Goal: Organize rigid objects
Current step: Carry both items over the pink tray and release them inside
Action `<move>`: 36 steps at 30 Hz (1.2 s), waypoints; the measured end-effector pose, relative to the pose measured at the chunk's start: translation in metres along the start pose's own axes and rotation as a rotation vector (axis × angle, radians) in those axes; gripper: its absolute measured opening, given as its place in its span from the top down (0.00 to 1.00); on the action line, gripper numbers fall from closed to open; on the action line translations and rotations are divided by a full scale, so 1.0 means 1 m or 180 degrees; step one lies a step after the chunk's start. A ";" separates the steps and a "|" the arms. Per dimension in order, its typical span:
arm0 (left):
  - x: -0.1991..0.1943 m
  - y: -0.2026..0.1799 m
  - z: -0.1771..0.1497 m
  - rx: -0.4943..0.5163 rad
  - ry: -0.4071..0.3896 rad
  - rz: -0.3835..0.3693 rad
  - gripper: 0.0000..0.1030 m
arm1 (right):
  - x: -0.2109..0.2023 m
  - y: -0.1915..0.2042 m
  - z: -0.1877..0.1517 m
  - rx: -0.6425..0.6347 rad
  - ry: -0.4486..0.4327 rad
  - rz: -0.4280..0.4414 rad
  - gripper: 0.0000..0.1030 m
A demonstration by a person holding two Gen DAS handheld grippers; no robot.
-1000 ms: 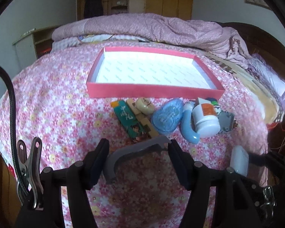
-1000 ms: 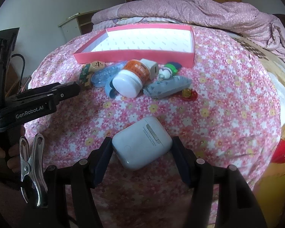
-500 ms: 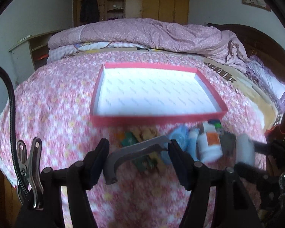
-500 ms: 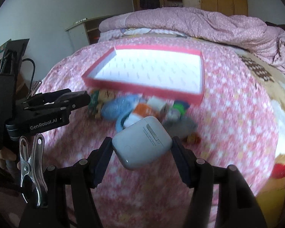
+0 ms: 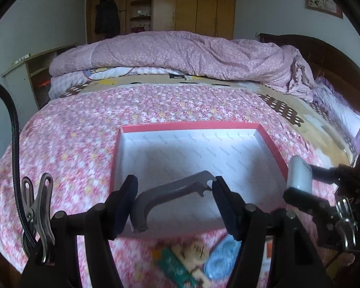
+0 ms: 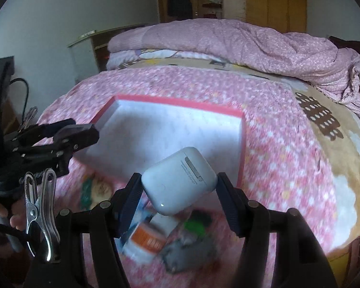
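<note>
Over the near edge of the red box [image 5: 271,144] on the flowered bedspread [image 5: 67,148]: left gripper [image 5: 175,204] half open, clamped on a grey curved bracket [image 5: 163,196], pads pressing its two ends. Right gripper [image 6: 178,189] likewise half open, clamped on a white earbud case [image 6: 180,177] across its sides, hinge side up, small light showing at the lower corner. Both things off the bed, hanging above the box's white bottom.

Bracket: looks like stiff, light plastic; thin ends, so likely to pivot if bumped; held end to end, seems fair. Case: hard, smooth, rounded, probably slippery; grip across the broad flat sides looks safest, and lid may pop if dropped from height. Neither looks fragile; better set low than let fall.

Pose: both grippers pitched steeply down and forward, side by side, left one's black fingers in the right view at the box's left wall. Leftover clutter [image 6: 156,237] blurred below, just outside the box's near wall: orange-labelled bottle, blue bits, green card.
</note>
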State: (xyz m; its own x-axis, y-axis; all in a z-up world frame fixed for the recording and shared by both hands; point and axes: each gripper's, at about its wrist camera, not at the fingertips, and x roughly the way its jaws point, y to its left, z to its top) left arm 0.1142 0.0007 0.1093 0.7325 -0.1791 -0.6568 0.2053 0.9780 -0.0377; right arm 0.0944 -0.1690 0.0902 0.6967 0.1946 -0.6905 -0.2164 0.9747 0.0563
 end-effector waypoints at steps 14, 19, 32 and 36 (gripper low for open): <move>0.056 -0.005 0.024 0.0054 0.0138 0.0121 0.34 | 0.056 -0.008 0.038 -0.0019 0.0206 -0.0061 0.38; 0.074 -0.003 0.020 0.0024 0.0253 0.0168 0.34 | 0.074 -0.008 0.041 -0.0043 0.0250 -0.0070 0.38; 0.106 0.006 0.014 -0.0062 0.0440 0.0314 0.33 | 0.107 -0.018 0.041 -0.0042 0.0342 -0.0103 0.38; 0.106 0.002 0.014 -0.0012 0.0449 0.0312 0.30 | 0.110 -0.020 0.041 -0.0024 0.0338 -0.0220 0.38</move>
State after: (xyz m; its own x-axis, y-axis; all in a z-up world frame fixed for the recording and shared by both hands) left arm 0.2015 -0.0175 0.0496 0.6504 -0.0661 -0.7567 0.1347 0.9905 0.0292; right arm 0.2027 -0.1624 0.0427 0.6338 0.1138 -0.7651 -0.1757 0.9845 0.0009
